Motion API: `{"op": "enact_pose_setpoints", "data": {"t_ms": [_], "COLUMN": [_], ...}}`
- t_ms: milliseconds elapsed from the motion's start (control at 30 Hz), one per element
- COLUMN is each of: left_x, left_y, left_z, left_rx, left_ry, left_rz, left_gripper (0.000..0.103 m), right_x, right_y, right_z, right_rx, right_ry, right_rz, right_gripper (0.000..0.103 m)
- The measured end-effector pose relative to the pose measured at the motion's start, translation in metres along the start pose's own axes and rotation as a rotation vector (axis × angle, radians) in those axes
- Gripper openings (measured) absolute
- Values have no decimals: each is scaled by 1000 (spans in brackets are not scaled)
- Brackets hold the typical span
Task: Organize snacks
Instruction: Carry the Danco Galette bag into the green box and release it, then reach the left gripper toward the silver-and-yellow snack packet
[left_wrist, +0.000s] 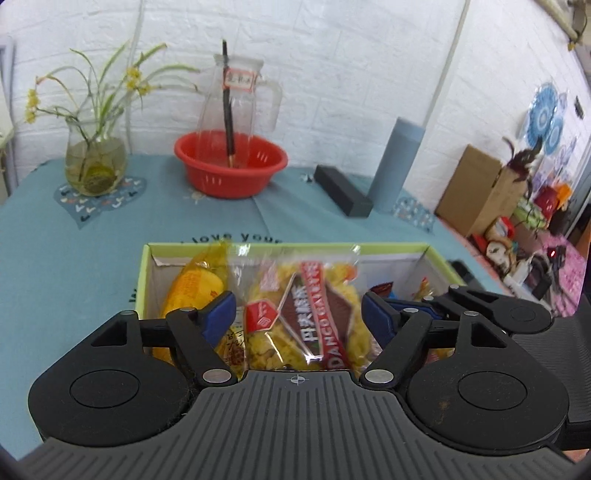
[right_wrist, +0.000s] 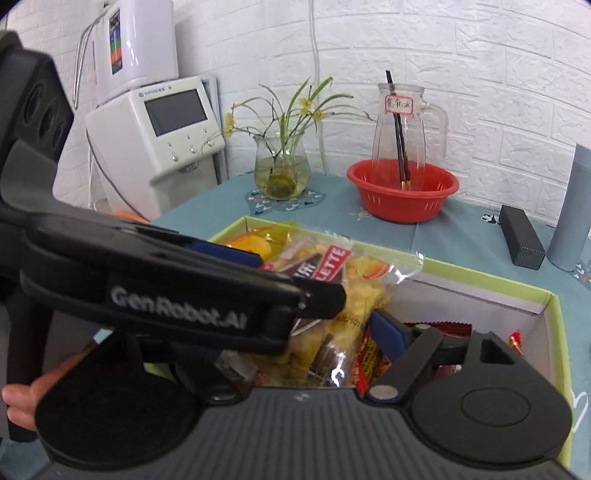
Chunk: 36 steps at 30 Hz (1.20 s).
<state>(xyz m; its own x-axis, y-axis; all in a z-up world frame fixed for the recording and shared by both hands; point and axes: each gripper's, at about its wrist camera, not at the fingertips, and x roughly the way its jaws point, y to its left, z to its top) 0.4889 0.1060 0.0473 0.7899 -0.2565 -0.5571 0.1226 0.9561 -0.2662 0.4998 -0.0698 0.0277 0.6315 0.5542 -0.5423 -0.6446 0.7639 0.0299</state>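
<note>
Teal tablecloth (left_wrist: 55, 258) – green-rimmed box (left_wrist: 142, 280) at 6 o'clock, left gripper (left_wrist: 299, 314) and right gripper (right_wrist: 317, 325) both spread apart, yellow snack bag (left_wrist: 306, 314) loose between them.

Snack bag (left_wrist: 314, 325): red band reads "DANGO GALETTE" | right view of it: "LETTE" | left tool (right_wrist: 177, 299) side: white "GenRobot.AI" | surface cloth (left_wrist: 55, 258): dark letters "love you" | jug label (left_wrist: 240, 79): handwriting, unreadable
</note>
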Motion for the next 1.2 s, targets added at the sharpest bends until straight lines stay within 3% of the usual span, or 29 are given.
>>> {"op": "enact_pose_setpoints", "data": {"t_ms": [67, 200, 300, 400, 500, 600, 867, 933, 1033, 1200], "left_x": [-30, -92, -119, -116, -95, -71, -13, 0, 4, -11], "left_y": [-9, -29, -47, -67, -89, -104, -123, -122, -121, -124], "left_z": [0, -16, -48, -90, -129, -141, -105, -106, -113, -127], "left_rx": [-4, 7, -9, -40, -55, -57, 14, 21, 65, 94], "left_ry": [-61, -150, -155, -73, 54, 147, 232, 271, 279, 311], "left_rz": [-9, -51, -79, -150, -200, -203, -177, -170, -151, -267], "left_gripper": [70, 79, 79, 77, 71, 65, 56, 51, 50, 48], "right_x": [-34, -110, -150, -169, -175, -172, -122, -108, -104, -135], "right_y": [2, 16, 17, 12, 5, 2, -8, -10, -6, 19], "right_z": [0, -20, -54, -104, -154, -176, -148, -144, -147, -162], "right_rx": [-25, -48, 1, 98, 201, 241, 86, 79, 78, 77], "right_ry": [-71, -168, -181, -137, -62, -6, 55, 82, 100, 66], "right_rz": [-37, -112, -167, -214, -224, -172, -54, -24, 30, 7], "right_gripper": [93, 93, 93, 93, 93, 93, 93, 93, 93, 93]}}
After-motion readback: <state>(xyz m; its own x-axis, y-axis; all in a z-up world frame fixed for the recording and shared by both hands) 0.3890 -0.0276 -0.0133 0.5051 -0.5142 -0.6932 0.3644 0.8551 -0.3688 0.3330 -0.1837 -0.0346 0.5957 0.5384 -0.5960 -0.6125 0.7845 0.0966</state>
